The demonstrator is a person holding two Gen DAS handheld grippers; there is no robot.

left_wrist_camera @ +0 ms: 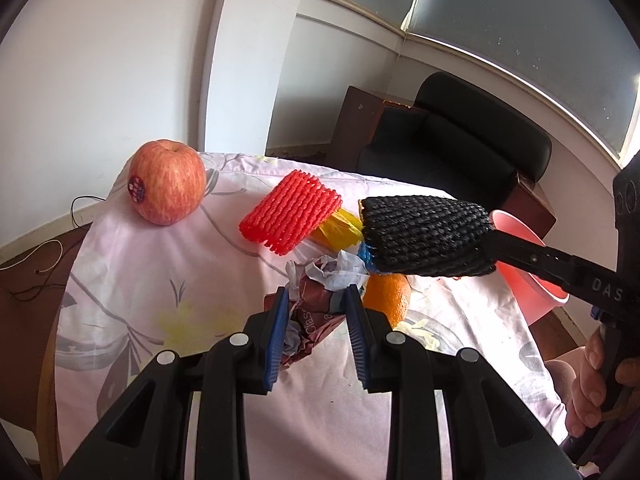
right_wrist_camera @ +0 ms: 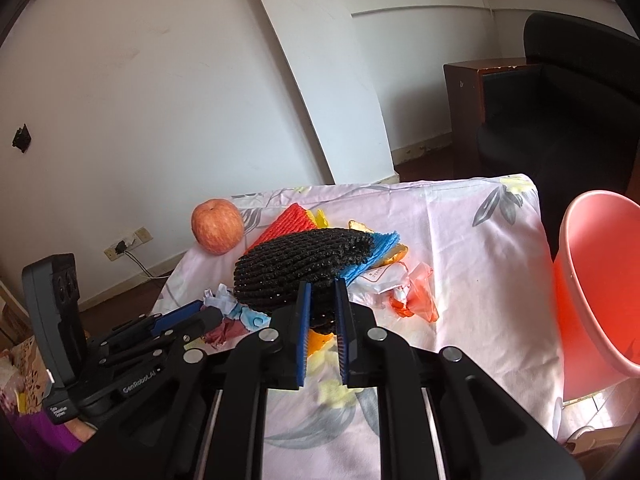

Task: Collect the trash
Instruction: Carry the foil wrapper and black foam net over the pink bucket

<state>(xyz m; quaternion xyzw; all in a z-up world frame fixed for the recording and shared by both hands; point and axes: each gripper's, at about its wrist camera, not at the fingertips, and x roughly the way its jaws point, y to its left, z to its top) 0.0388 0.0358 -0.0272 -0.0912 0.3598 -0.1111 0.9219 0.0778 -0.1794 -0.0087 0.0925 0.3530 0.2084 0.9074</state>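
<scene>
A floral tablecloth (left_wrist_camera: 132,264) covers the table, and a pink plastic bin (right_wrist_camera: 600,280) stands just off its right edge. On the cloth, an apple (left_wrist_camera: 167,182) with a small dark sticker sits at the far left corner, well apart from the heap of litter in the middle. An orange (left_wrist_camera: 387,298) lies partly hidden behind the wrapper and under the black net. A black armchair (left_wrist_camera: 452,140) stands beyond the table.

The right gripper (right_wrist_camera: 322,296) has its blue-padded jaws clamped on a black foam fruit net (right_wrist_camera: 304,266), which hangs above the heap, its ribbed mesh flattened and bent over. Under and behind it lie a red foam fruit net (left_wrist_camera: 290,212), a blue foam net (right_wrist_camera: 370,256), yellow wrappers (left_wrist_camera: 338,228) and a torn red-and-white plastic bag (right_wrist_camera: 412,292).

The left gripper (left_wrist_camera: 316,304) has its jaws closed around a crumpled dark red wrapper (left_wrist_camera: 316,314), with white and pale blue paper crushed into its top; the wrapper rests on the cloth at the near side of the heap.

The wrapper shows the letters "Clas". The right gripper's arm reads "DAS" in the left view; the left gripper's body reads "GenRobot.AI" in the right view.
</scene>
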